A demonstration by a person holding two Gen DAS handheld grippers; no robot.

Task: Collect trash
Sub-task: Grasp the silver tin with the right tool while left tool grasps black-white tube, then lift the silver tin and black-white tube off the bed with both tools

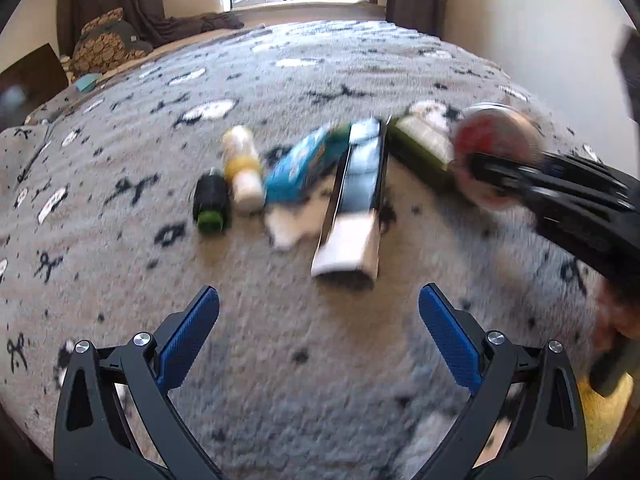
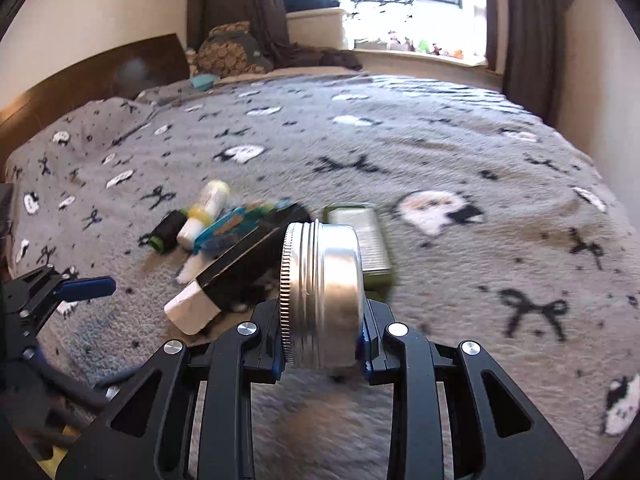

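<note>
Right gripper (image 2: 320, 364) fingers pinching tin (image 2: 322, 292) across its flat faces, lifted off bed (image 2: 440, 184); looks light, rigid, slick metal, so grip square; left gripper (image 1: 318, 336) fingers spread, empty, box (image 1: 352, 208) just ahead.

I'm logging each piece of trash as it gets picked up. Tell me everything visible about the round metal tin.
The round metal tin is a shallow silver, aluminium-looking container with a knurled rim and screw-thread ridges. It stands on edge, clamped across its flat faces by the right gripper. The left wrist view shows a blurred reddish face. It looks lifted off the grey blanket.
</note>
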